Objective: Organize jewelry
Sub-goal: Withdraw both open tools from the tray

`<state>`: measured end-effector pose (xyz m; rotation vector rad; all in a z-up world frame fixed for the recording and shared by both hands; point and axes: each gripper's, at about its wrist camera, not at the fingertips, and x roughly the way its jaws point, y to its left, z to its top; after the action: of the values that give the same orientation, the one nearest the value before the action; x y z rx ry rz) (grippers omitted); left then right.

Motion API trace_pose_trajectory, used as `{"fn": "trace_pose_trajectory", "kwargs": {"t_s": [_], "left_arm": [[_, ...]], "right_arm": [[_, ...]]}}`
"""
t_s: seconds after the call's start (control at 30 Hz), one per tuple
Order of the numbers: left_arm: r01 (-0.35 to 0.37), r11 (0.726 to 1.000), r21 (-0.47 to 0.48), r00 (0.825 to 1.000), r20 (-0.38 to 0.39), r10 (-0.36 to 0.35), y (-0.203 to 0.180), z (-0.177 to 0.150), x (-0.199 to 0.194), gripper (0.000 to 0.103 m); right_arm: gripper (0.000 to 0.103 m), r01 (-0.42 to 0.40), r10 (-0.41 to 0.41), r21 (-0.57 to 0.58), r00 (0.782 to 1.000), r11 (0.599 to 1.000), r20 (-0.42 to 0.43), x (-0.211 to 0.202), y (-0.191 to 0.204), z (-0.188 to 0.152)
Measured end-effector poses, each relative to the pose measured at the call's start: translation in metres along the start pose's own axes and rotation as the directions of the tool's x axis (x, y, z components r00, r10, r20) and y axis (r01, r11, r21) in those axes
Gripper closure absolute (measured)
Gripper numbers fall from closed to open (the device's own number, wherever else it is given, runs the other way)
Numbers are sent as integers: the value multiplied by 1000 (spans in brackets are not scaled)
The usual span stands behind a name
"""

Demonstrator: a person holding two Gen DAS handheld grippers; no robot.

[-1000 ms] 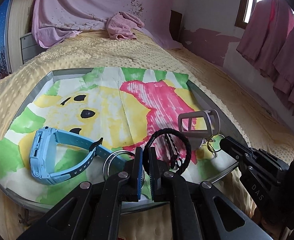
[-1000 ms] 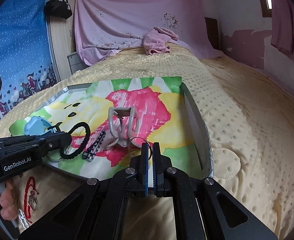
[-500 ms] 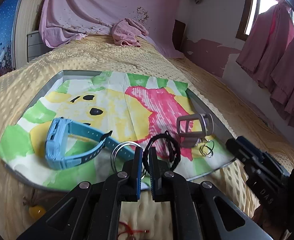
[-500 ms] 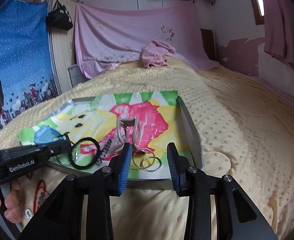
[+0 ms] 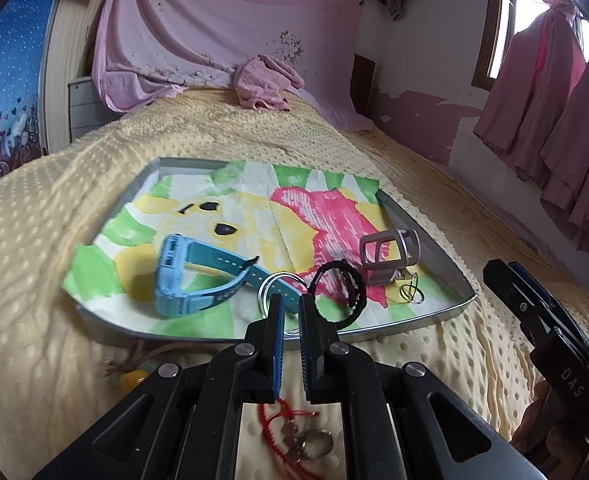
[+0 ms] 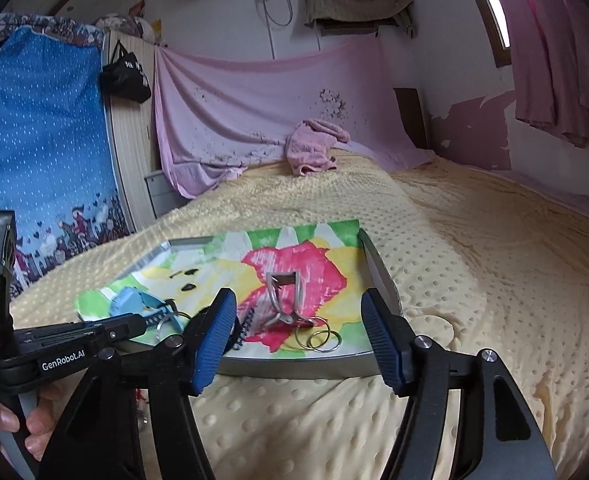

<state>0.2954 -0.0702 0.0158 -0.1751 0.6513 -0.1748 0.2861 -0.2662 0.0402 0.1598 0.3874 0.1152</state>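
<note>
Left gripper point(image 5: 290, 320): nearest in the left wrist view, jaws drawn close with a narrow gap, nothing between them, held above the near edge of the tray.

Red cord bracelet point(image 5: 278, 424) with small metal charms: on the yellow blanket point(image 5: 34, 320) below the left gripper, outside the tray.

Brown cord with a yellow bead point(image 5: 132, 376): on the blanket just before the tray's near left rim, partly hidden by the gripper.

Right gripper point(image 6: 298, 340): jaws spread wide, empty, hanging over the blanket just short of the tray's near rim.

Tray point(image 5: 450, 268): shallow grey metal, lying on the blanket, lined with a paper painted in yellow, pink and green point(image 5: 254, 216).

Contents, near edge first:
- Thin gold rings point(image 6: 320, 338), two or three overlapping, flat on the paper by the near rim.
- Silver ring point(image 5: 272, 284), partly behind the left gripper's tips, touching the watch strap.
- Black braided bracelet point(image 5: 340, 292), leaning on edge beside the silver ring.
- Blue watch point(image 5: 178, 280), lying on its side, strap looped toward the rings.
- Grey metal bangle-like frame point(image 5: 388, 254), standing on the pink patch, just behind the gold rings.

Pink towel point(image 5: 264, 86): bunched at the far end of the bed, under a pink sheet hung on the wall.
</note>
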Motion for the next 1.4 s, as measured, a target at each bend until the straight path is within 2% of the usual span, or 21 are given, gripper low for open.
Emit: {"fn": "trace_pose_trajectory", "kwargs": {"t_s": [0.13,0.2,0.23,0.27,0.3,0.33,0.37,0.5,0.63,0.83,0.97,1.17,1.4], "left_arm": [[-2,1000,-3,1000,17,2,4,-1,-13,95],[-9,1000,-2,1000,27,9,6,-2,-20,86],[-11,1000,-5,999,32,11,7,-3,-22,72],[-16,1000,-18,999,51,17,9,-5,-28,45],[-22,999,-26,997,67,24,11,-6,-32,32],[-37,999,-39,994,101,41,12,-8,-38,23],[-44,998,-48,989,136,50,14,-9,-45,23],[-50,998,-49,986,157,57,19,-11,-60,22],[-60,997,-43,976,209,68,23,-14,-78,10],[-90,996,-18,953,288,91,28,-26,-110,0],[-114,993,-2,938,330,108,35,-39,-129,0],[-147,989,1,928,347,137,49,-60,-149,0],[-161,987,-15,926,343,156,64,-83,-159,0]], "right_arm": [[35,-7,6,14,1000,1000,21,-11,3,0],[33,-14,13,27,1000,1000,29,-16,3,0],[31,-16,15,30,999,999,31,-19,3,0],[29,-18,17,31,999,999,34,-21,4,-1],[29,-19,18,31,999,999,36,-22,6,-1],[29,-19,18,30,999,999,36,-23,6,-2],[28,-19,18,29,999,999,36,-25,7,-2],[25,-25,23,34,999,999,44,-32,8,-3],[18,-35,32,38,998,999,61,-45,12,-5],[11,-50,50,-1,996,999,77,-68,28,-10],[5,-65,67,-20,994,998,88,-84,39,-13],[1,-65,68,-24,992,998,109,-108,51,-26],[1,-54,58,-40,994,998,95,-123,59,-40]]}}
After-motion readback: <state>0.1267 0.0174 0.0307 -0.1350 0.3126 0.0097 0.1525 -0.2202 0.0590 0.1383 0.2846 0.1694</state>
